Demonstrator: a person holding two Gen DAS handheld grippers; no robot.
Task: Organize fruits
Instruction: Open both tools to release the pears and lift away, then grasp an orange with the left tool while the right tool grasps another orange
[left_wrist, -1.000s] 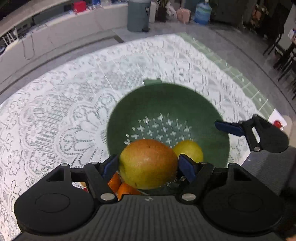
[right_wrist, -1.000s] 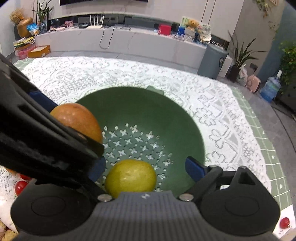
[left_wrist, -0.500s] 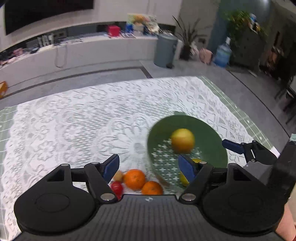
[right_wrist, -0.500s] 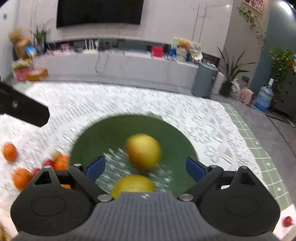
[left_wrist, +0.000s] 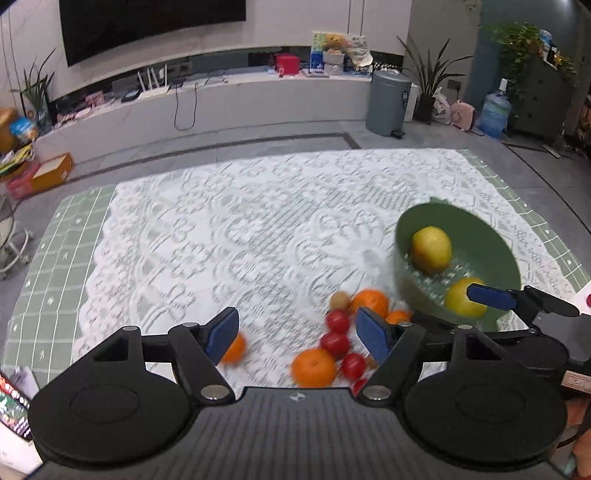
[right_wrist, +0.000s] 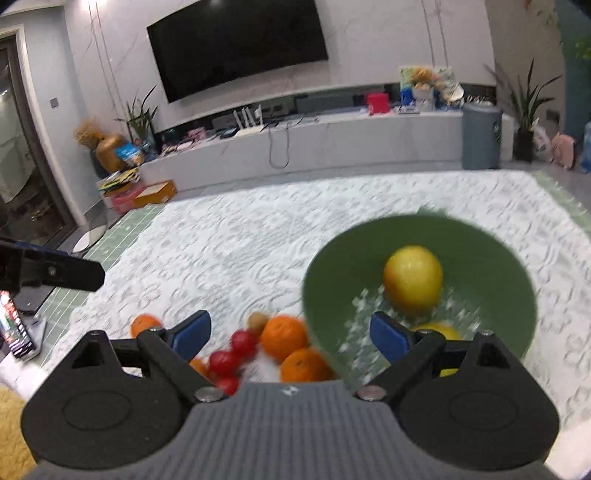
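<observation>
A green strainer bowl (left_wrist: 491, 236) stands on the lace cloth at the right, with a yellow-red mango (left_wrist: 431, 249) and a yellow lemon (left_wrist: 461, 297) in it. Left of the bowl lie loose oranges (left_wrist: 314, 367) and red cherry tomatoes (left_wrist: 335, 343). My left gripper (left_wrist: 297, 332) hangs open and empty above these fruits. In the right wrist view, my right gripper (right_wrist: 291, 334) is open and empty over the bowl (right_wrist: 491, 258) edge, the oranges (right_wrist: 284, 336) and the tomatoes (right_wrist: 223, 362). The mango (right_wrist: 413, 278) lies beyond it.
A white lace cloth (left_wrist: 258, 229) covers a green grid mat (left_wrist: 55, 258). A phone (left_wrist: 13, 410) lies at the near left edge. A small beige fruit (left_wrist: 340, 300) sits among the oranges. Beyond the table are a grey bin (left_wrist: 388, 103) and a long shelf.
My left gripper let go of the mango, which now lies in the bowl beside the lemon. Both grippers drew back and to the left, bringing the loose oranges and tomatoes into view.
</observation>
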